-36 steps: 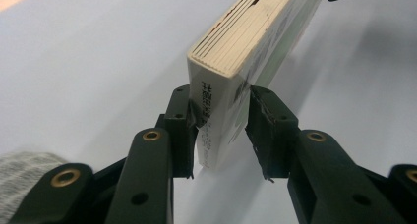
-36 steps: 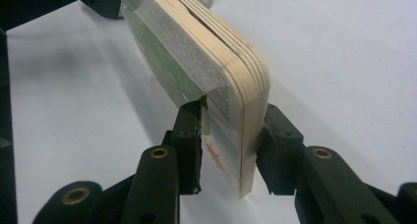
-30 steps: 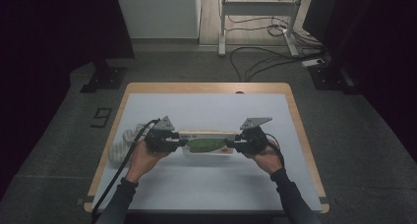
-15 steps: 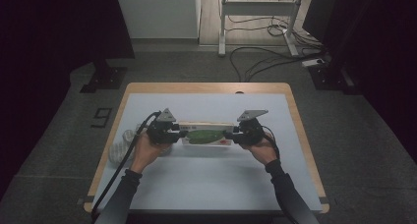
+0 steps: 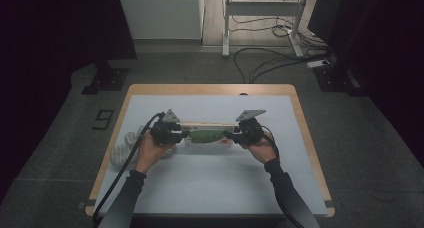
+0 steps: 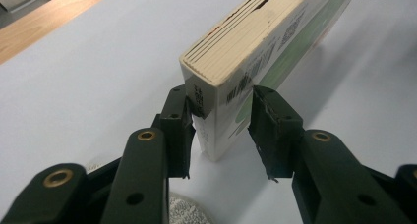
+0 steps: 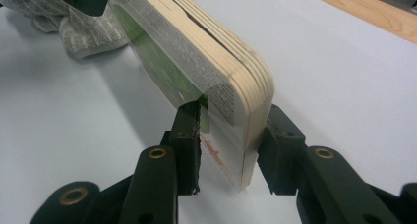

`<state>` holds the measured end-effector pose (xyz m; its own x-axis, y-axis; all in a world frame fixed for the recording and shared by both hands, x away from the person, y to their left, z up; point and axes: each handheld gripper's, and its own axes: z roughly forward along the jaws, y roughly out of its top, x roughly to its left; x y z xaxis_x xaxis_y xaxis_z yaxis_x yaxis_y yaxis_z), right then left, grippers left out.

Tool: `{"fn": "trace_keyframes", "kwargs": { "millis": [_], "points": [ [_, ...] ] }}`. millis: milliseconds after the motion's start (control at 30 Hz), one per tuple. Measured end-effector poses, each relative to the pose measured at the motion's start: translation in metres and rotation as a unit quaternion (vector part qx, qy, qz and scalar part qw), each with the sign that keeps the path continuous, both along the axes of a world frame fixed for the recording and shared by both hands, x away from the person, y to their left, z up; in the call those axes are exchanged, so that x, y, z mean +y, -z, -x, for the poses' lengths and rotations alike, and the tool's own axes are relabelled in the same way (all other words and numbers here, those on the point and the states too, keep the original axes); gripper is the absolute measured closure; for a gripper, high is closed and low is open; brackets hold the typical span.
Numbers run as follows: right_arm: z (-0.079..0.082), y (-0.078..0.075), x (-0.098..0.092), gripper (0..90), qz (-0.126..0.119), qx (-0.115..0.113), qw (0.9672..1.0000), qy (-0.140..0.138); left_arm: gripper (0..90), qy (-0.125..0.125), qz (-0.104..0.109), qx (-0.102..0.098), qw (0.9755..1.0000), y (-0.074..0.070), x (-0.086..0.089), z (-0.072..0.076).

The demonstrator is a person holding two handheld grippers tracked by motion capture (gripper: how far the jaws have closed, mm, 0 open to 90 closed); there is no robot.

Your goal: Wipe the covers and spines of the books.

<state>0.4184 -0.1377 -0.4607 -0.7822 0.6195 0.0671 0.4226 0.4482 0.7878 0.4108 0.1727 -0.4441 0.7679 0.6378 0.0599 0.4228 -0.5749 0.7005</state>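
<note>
A thick board book (image 5: 207, 135) with a green cover stands on its long edge on the white table top (image 5: 210, 188), between my two grippers. My left gripper (image 5: 182, 134) is shut on the book's left end; in the left gripper view its pads clamp the book (image 6: 255, 47) near the lower corner, left gripper (image 6: 221, 103). My right gripper (image 5: 231, 134) is shut on the other end. In the right gripper view its jaws pinch the rounded corner of the book (image 7: 206, 52), right gripper (image 7: 233, 123). The book's bottom edge sits at the table surface.
A crumpled grey knitted cloth (image 5: 122, 148) lies just left of the left hand, also seen as the cloth (image 7: 83, 22) beyond the book. The table has a wooden rim (image 5: 210, 89). Cables and a desk frame (image 5: 260, 8) stand on the floor beyond.
Both hands have carried the book a little away from the person, toward the middle of the table. Both grips have stayed on the book's ends.
</note>
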Motion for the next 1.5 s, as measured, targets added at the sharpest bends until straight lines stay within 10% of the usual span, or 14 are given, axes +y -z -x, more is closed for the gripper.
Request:
{"fn": "trace_keyframes", "kwargs": {
  "millis": [700, 1133, 1500],
  "points": [
    [0.009, 0.003, -0.006, 45.9, -0.008, 0.031, 0.9994, 0.011, 53.4, 0.018, 0.022, 0.022, 0.9993, -0.002, 0.000, 0.013],
    [0.028, 0.008, -0.007, 28.6, -0.007, 0.046, 0.9989, 0.010, 23.8, 0.009, 0.033, 0.038, 0.9987, 0.008, 0.000, 0.030],
    [0.046, 0.017, -0.006, 28.0, 0.001, 0.052, 0.9987, 0.004, 21.0, -0.001, 0.055, 0.059, 0.9967, 0.021, 0.004, 0.046]
  ]
}}
